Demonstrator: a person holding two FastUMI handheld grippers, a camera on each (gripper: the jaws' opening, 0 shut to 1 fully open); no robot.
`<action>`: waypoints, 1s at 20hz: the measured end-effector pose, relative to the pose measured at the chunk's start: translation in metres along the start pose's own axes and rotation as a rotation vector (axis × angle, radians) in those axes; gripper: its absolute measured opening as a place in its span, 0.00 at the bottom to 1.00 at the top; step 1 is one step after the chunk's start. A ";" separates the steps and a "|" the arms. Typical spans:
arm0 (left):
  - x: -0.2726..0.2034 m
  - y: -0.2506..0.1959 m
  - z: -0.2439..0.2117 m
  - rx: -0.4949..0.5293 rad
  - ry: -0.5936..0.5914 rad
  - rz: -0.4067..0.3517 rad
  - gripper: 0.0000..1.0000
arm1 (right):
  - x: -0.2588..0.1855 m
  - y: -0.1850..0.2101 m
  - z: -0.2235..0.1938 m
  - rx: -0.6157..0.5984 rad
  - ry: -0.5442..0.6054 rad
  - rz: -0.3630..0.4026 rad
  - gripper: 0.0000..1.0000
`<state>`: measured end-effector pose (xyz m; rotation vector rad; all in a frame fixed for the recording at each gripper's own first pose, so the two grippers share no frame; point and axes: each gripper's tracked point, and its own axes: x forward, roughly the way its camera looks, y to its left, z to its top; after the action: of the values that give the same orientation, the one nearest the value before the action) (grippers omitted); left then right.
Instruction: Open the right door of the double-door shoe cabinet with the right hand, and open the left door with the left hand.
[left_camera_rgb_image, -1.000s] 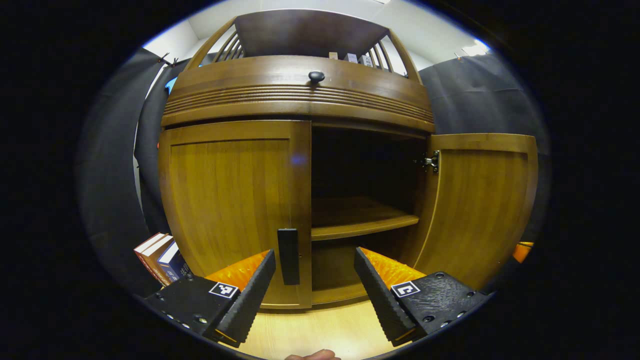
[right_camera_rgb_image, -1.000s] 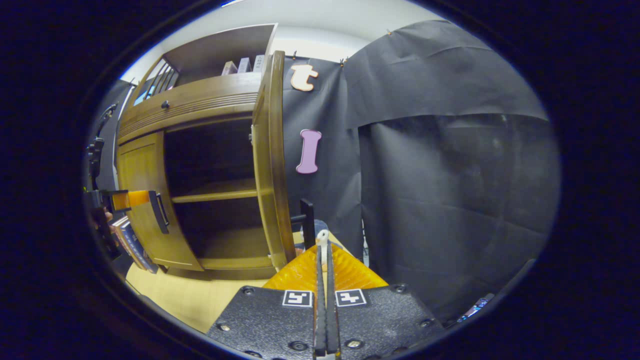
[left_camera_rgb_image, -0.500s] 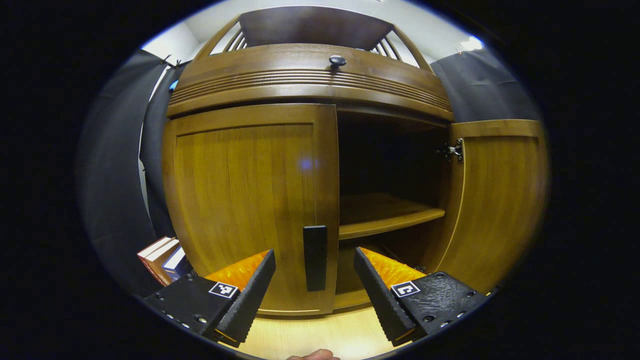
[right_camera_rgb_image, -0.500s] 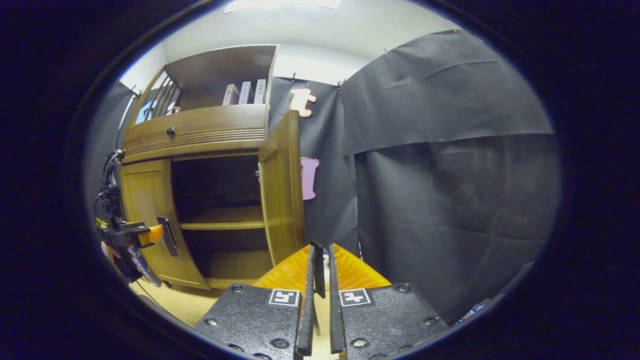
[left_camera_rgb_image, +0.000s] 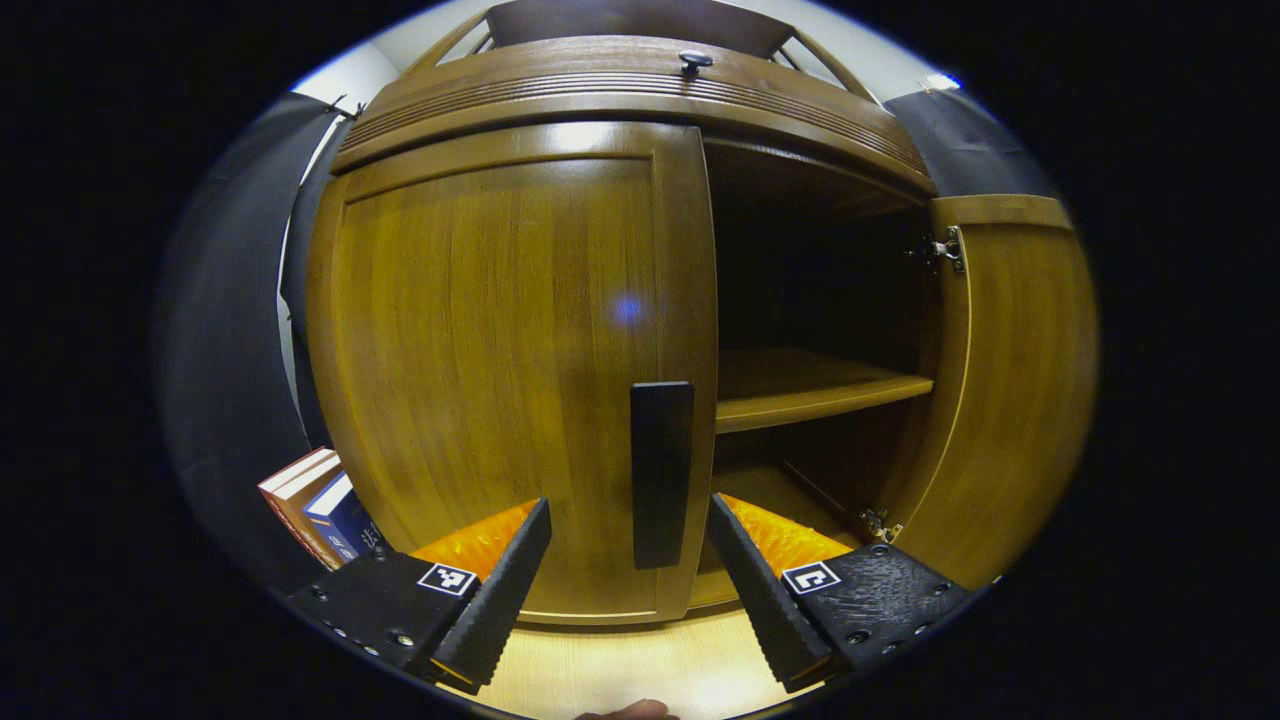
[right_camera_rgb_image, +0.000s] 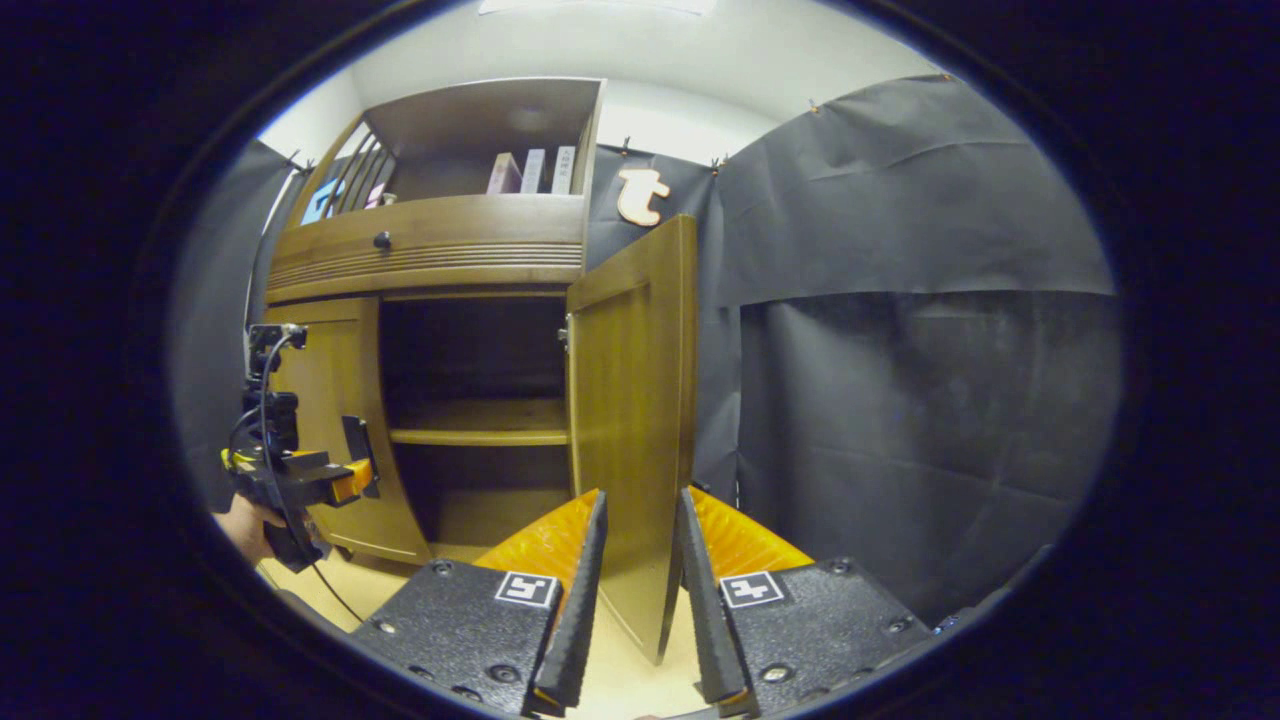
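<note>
The left hand-held gripper (left_camera_rgb_image: 628, 560) is spread wide, its 2 fingers flanking the dark handle (left_camera_rgb_image: 661, 472) of the closed left door (left_camera_rgb_image: 500, 370) without touching it; the handle sits nearer than half a second ago. Ahead and to its right, the cabinet's open half shows 1 shelf (left_camera_rgb_image: 815, 390), with free room before it. The right door (right_camera_rgb_image: 632, 420) stands swung out, its free edge between the fingers of the right hand-held gripper (right_camera_rgb_image: 635, 590), which has widened to a narrow gap since the earlier frame; whether they touch the edge I cannot tell. 3 books (left_camera_rgb_image: 315, 500) lean left of the left hand-held gripper on the pale surface (left_camera_rgb_image: 620, 665).
</note>
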<state>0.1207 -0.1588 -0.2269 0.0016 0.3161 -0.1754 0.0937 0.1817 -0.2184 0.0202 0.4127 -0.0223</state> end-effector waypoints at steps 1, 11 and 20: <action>0.004 0.000 0.002 0.003 -0.006 0.002 0.96 | -0.001 0.001 0.000 -0.001 0.002 0.004 0.49; 0.040 -0.001 0.006 0.024 -0.017 0.014 0.85 | -0.002 0.003 -0.004 0.010 0.010 -0.004 0.64; 0.043 -0.003 0.005 0.025 -0.038 0.007 0.85 | 0.004 0.018 -0.014 0.018 0.041 0.029 0.65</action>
<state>0.1625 -0.1693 -0.2353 0.0240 0.2757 -0.1723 0.0918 0.2000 -0.2328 0.0441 0.4535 0.0029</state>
